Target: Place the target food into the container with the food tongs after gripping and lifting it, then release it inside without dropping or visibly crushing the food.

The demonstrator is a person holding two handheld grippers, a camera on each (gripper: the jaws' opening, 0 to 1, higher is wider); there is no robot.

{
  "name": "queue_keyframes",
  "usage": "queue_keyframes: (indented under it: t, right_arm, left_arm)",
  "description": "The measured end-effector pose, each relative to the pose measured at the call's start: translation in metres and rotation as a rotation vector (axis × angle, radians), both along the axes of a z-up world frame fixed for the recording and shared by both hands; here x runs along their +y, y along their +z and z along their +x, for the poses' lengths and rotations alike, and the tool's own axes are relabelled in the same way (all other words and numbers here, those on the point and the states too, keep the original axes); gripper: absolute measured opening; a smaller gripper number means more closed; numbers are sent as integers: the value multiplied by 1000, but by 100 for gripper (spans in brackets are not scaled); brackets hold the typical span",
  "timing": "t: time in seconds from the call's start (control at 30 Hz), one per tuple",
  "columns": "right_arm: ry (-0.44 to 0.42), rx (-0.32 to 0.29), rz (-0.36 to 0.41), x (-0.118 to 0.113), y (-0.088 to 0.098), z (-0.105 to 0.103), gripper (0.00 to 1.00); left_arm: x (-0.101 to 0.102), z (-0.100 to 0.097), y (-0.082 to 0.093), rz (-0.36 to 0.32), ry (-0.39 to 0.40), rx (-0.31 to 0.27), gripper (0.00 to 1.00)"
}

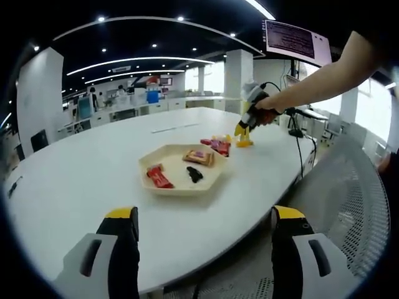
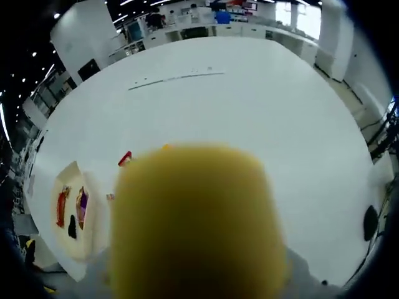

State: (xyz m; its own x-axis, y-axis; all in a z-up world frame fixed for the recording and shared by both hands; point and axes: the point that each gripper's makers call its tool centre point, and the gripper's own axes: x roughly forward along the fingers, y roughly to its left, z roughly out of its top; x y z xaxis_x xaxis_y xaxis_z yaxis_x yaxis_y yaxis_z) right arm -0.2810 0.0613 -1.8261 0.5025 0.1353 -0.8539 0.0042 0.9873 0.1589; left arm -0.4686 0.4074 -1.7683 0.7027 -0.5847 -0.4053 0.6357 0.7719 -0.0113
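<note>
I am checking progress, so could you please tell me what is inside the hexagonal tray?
The tray holds a red packet, an orange-brown packet and a small black item. Whatever lies beneath them is covered.

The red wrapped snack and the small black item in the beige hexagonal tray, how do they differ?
The red wrapped snack is bright red, while the small black item is black. The red one is larger and lies toward the tray's left edge; the black one is smaller and sits near the middle. Both lie flat inside the beige hexagonal tray on the white table, untouched by either gripper.
</note>
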Motion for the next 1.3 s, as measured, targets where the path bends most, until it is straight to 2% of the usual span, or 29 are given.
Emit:
queue_keyframes:
  t: [0.27,0.33,0.53,0.67,0.83,0.9,1.3]
  right_arm:
    - [-37,5,25,13,-4,-9,31]
    - [-54,-11,55,18,-1,-5,31]
    - [-72,-28,55,21,1,3,32]
    - [-103,-42,86,23,2,10,31]
    - [-62,-35,30,24,-2,14,29]
    - [-3,-42,-29,21,-4,15,27]
    - [37,-61,-31,22,-4,14,22]
  left_arm:
    - [0,0,-1,1,0,3,83]
    - [0,0,-1,2,0,4,83]
    - [1,-1,-1,4,0,8,83]
    - [1,-1,-2,3,-1,11,82]
    - [1,-1,-2,4,0,12,82]
    - [1,-1,-2,4,-1,12,82]
    - [1,-1,-2,3,-1,13,81]
